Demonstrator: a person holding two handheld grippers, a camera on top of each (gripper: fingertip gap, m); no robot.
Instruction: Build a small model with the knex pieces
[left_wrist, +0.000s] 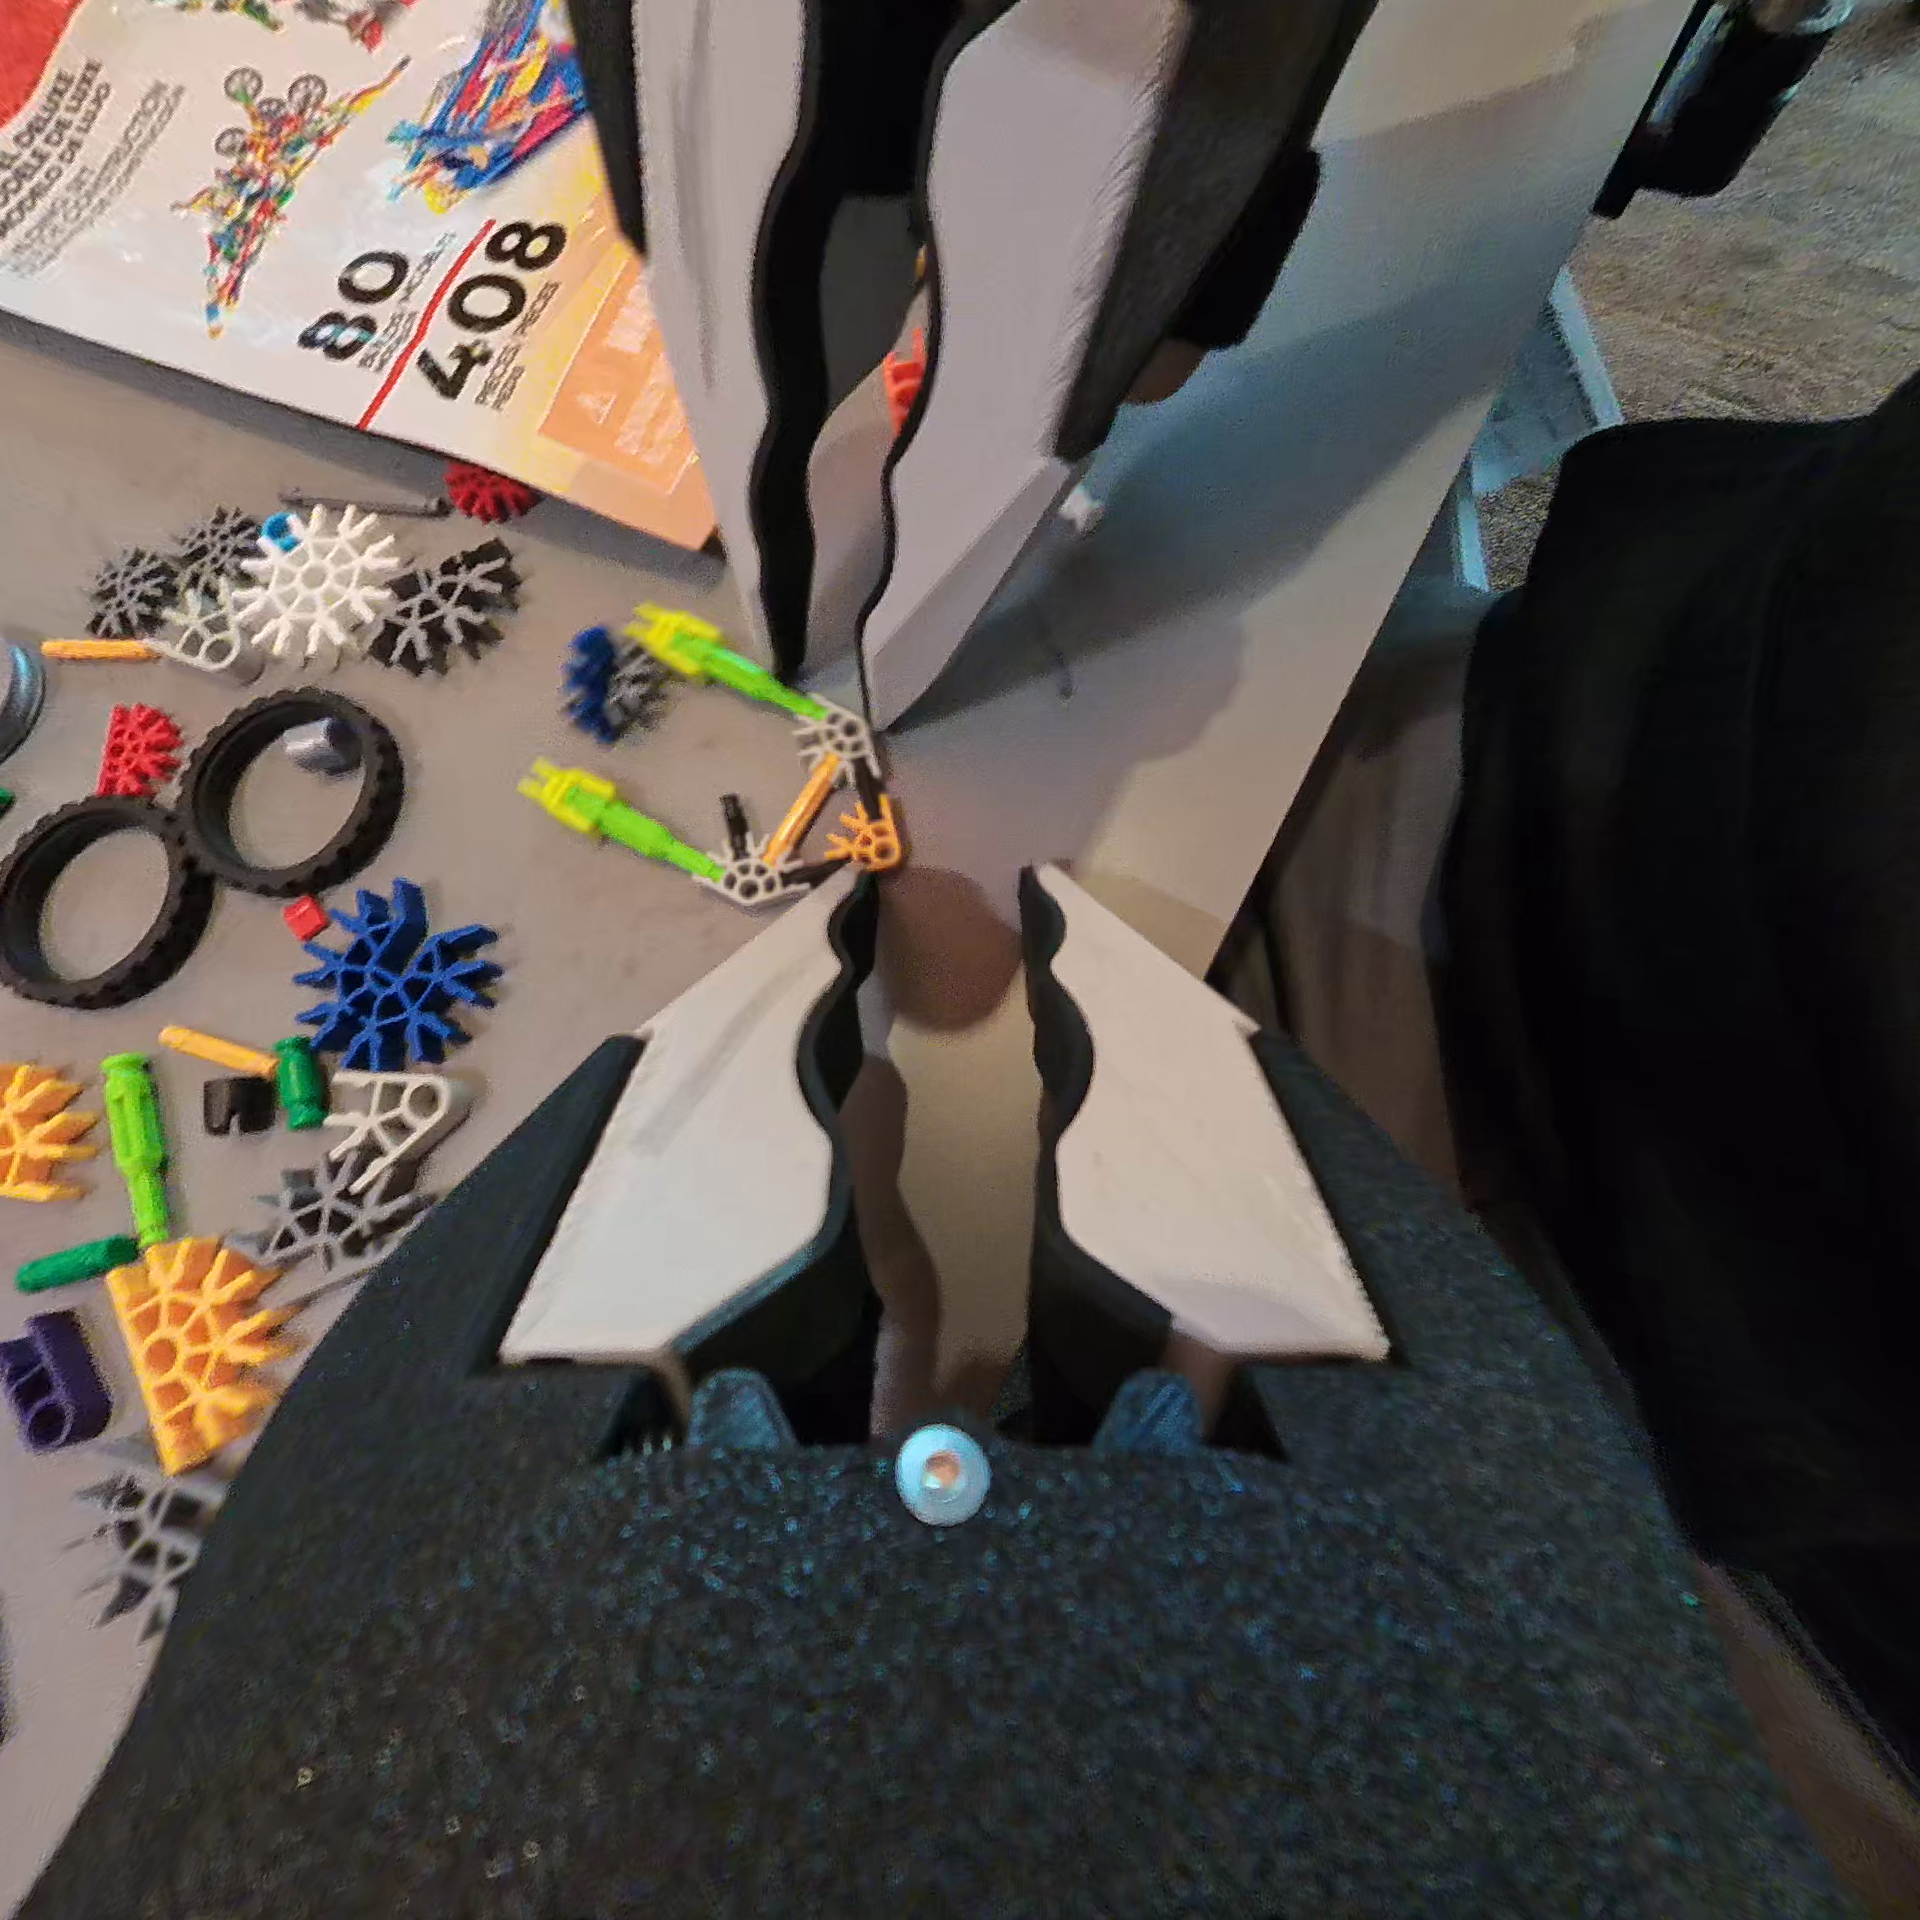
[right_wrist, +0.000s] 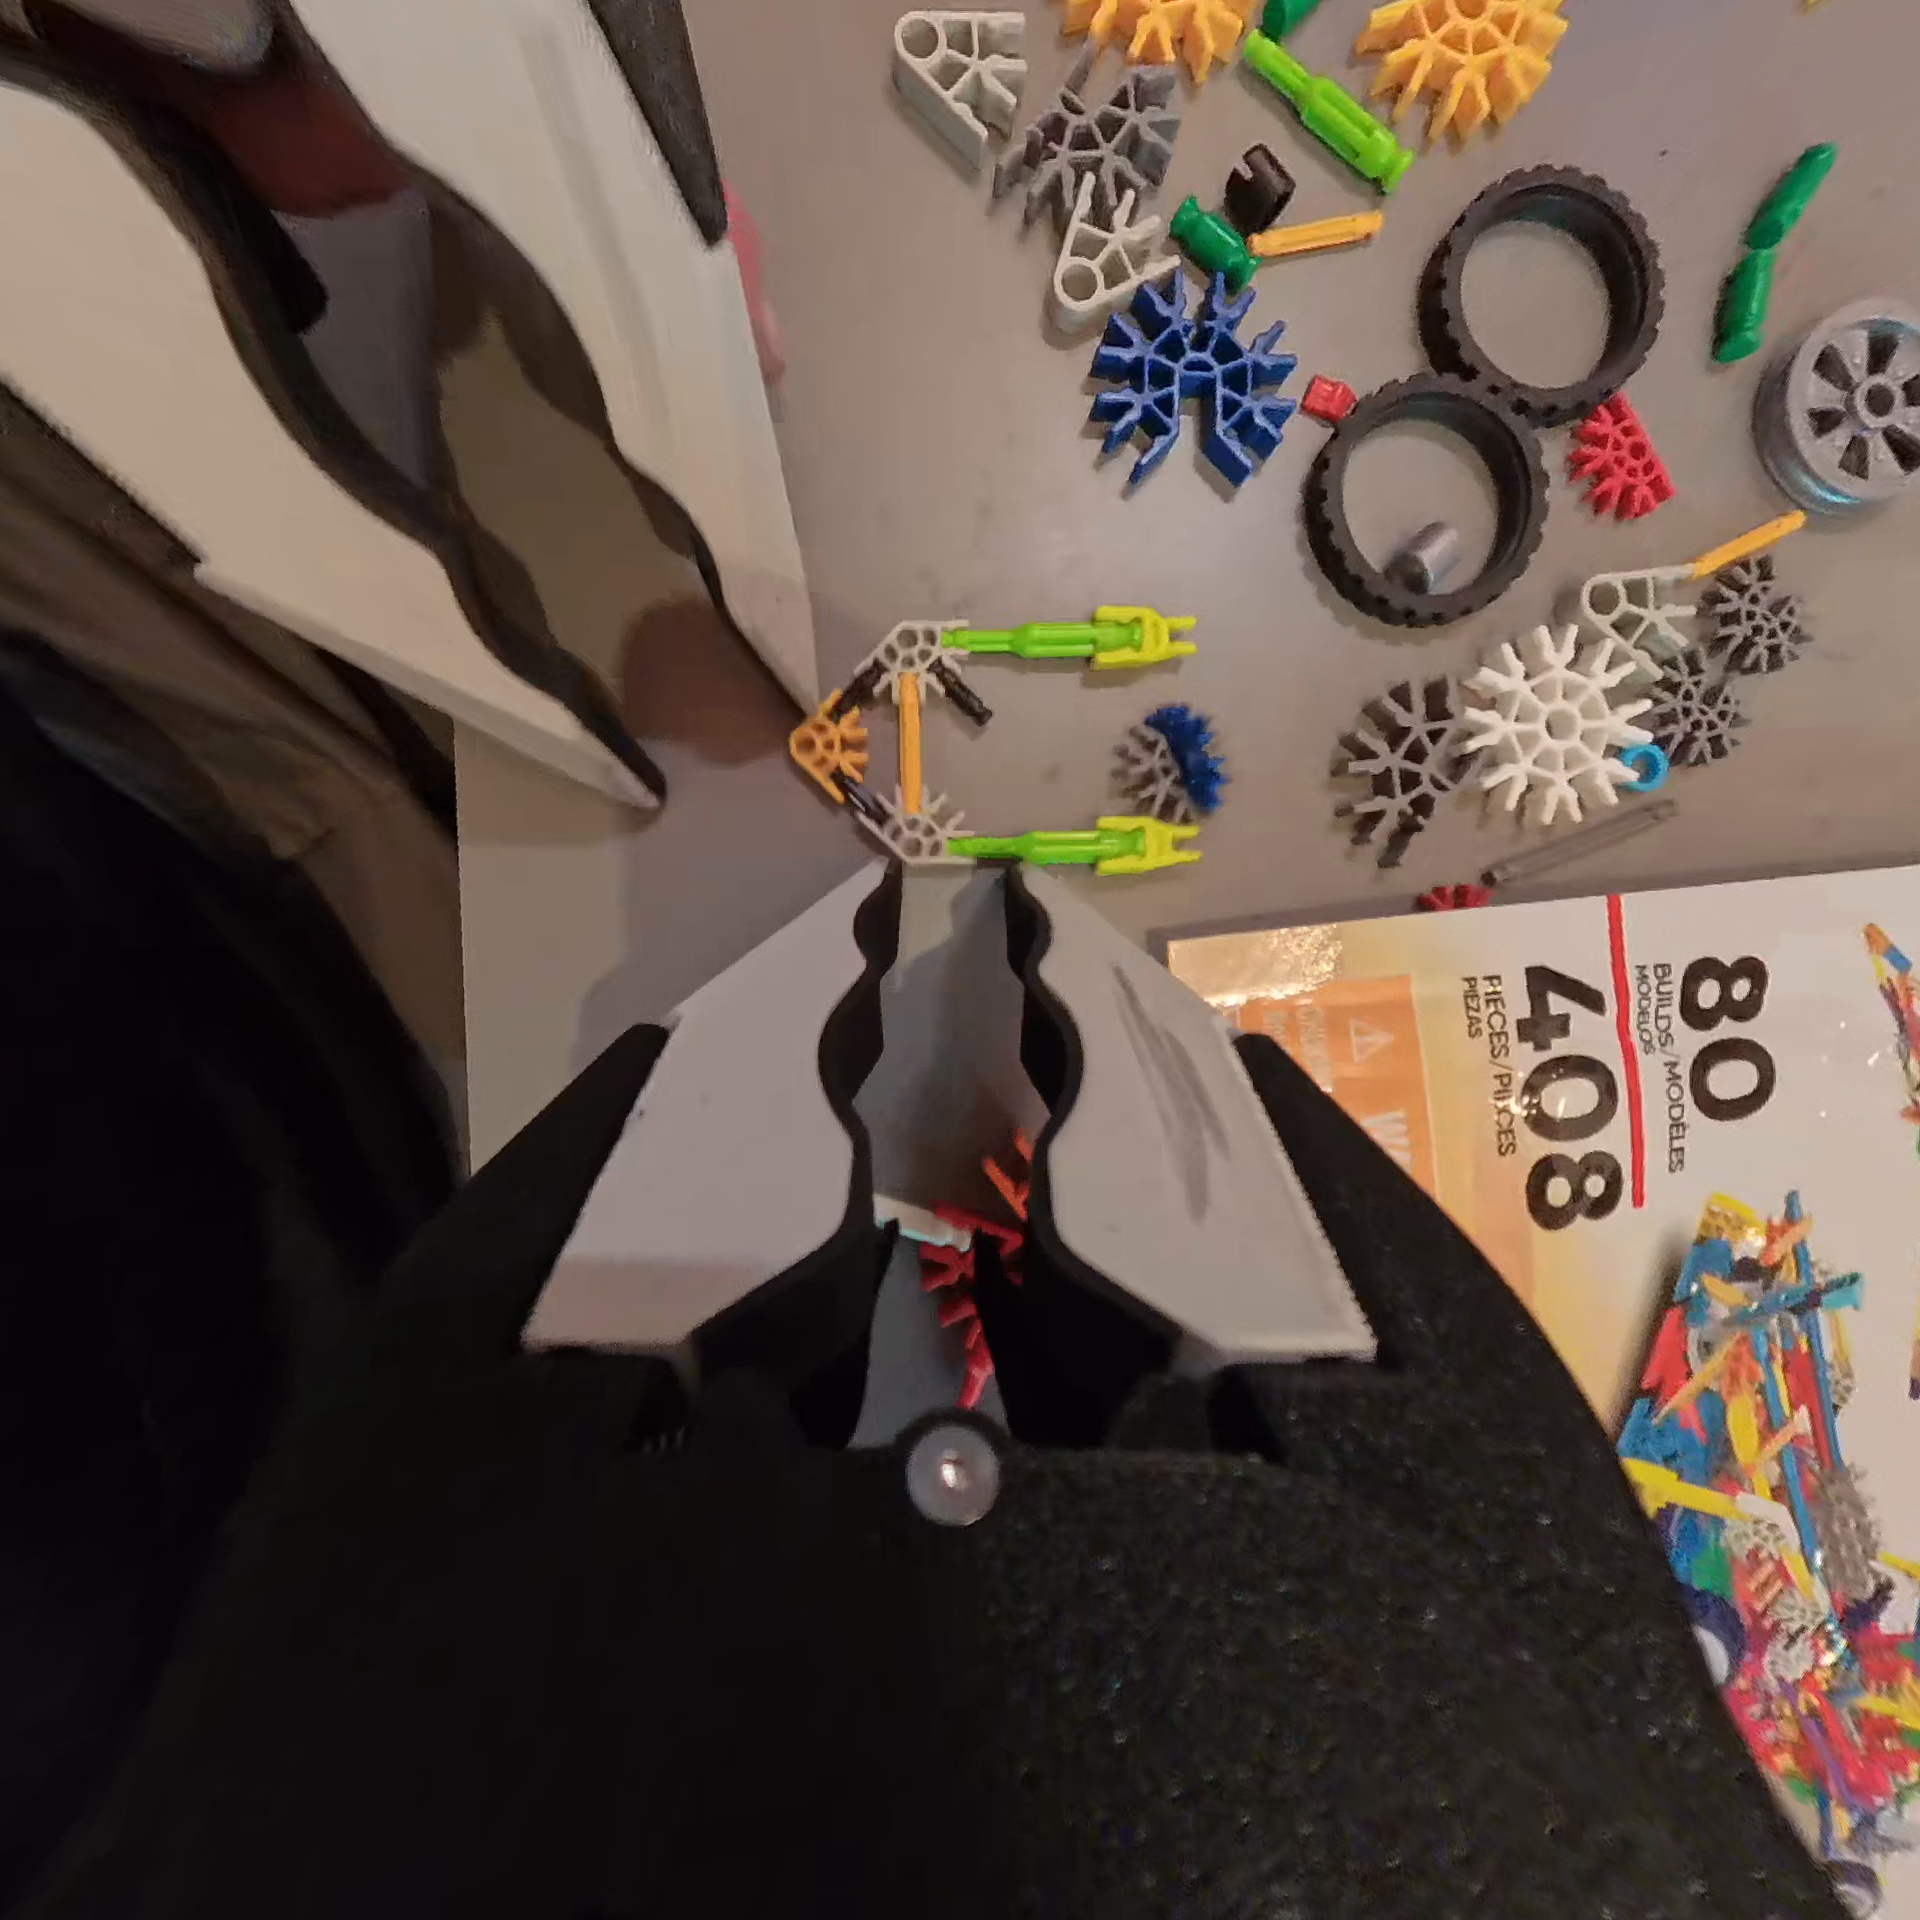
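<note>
Two grippers — wavy-padded, both parted, gripping nothing — flank a spiky plastic frame; contact unclear.

left wrist: close, looking down | right wrist: opposite | shared: small assembly

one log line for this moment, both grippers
left gripper: open, tips at small rod-and-connector assembly | right gripper: open, tips at same assembly's grey connector | loose parts, two black tyres beside
</note>
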